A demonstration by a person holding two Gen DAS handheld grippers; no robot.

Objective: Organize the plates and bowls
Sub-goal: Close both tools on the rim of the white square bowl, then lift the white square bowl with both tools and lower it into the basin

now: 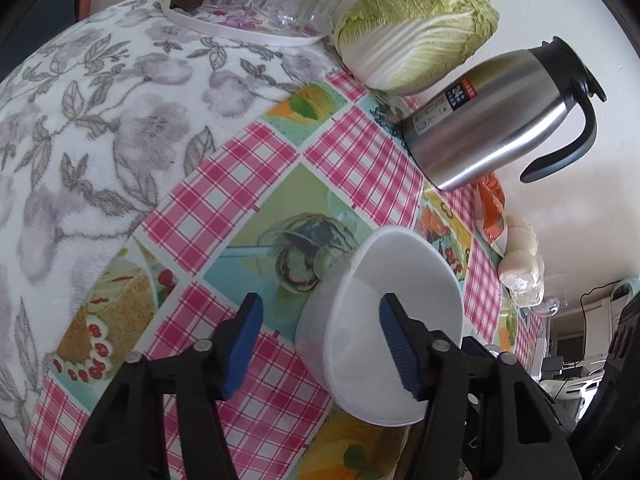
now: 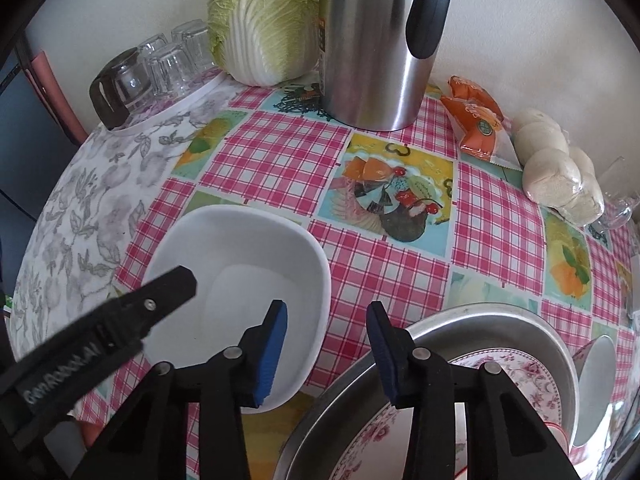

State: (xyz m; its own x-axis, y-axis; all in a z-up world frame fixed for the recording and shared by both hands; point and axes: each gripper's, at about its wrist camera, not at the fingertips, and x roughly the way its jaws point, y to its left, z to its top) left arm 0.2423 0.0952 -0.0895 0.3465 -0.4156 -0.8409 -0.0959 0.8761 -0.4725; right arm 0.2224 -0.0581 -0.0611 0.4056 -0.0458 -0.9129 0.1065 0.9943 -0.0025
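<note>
With both claws spread and pinching nothing, the left gripper [image 1: 320,344] straddling the smooth white rounded plastic bowl's [image 1: 394,320] rim lower right could slip, while the right gripper [image 2: 327,354] could knock the grey metal basin [image 2: 472,320].

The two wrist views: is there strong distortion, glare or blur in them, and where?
Left wrist view: fisheye bending curves the table edge and tilts the steel jug; a dark ring frames the picture; the white bowl looks washed out. Right wrist view: same bending, with bright streaks on the steel jug; the left gripper at the left edge looks soft.
</note>
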